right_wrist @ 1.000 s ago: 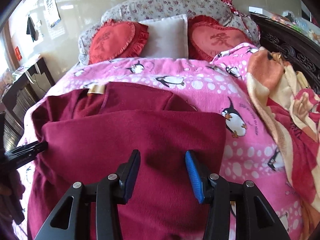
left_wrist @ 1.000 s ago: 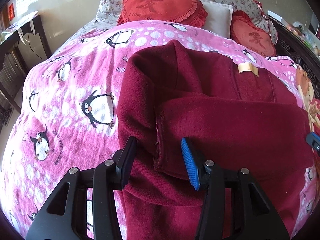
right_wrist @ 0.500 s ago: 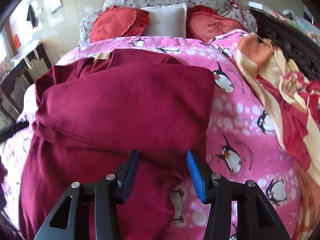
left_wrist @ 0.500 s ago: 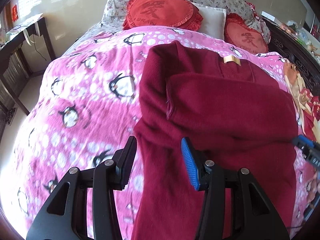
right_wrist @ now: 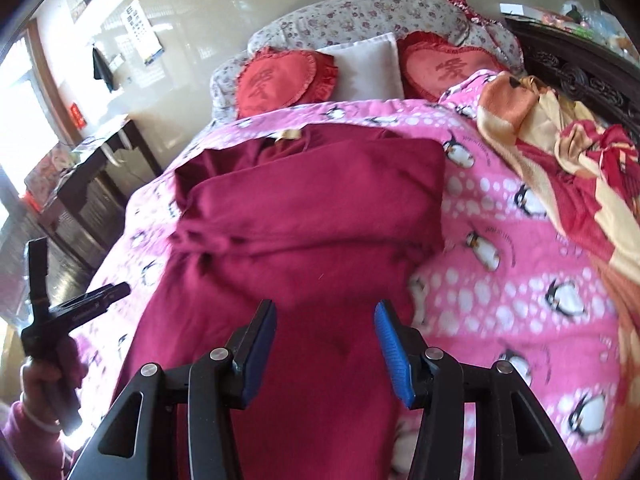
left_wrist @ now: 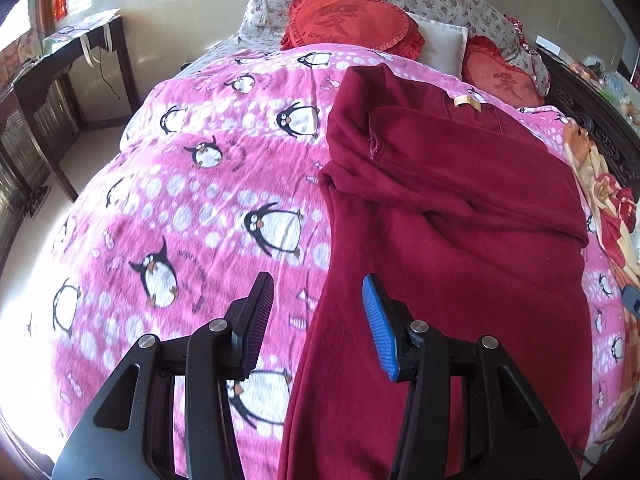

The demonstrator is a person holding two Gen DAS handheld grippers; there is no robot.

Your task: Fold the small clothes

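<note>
A dark red fleece garment lies flat on the pink penguin blanket, its collar with a tan label toward the pillows. A sleeve is folded across its chest. My left gripper hovers open over the garment's lower left edge, nothing between its fingers. My right gripper hovers open above the lower body of the garment, apart from the cloth. In the right wrist view a hand holds the left gripper at the left edge.
Two red heart cushions and a white pillow lie at the head of the bed. A crumpled orange and red blanket lies along the right side by the carved dark bed frame. A dark wooden desk stands left.
Both grippers drew back from the folded sleeve toward the foot of the bed and rose a little. The garment's lower part is now beneath them. The garment has not shifted.
</note>
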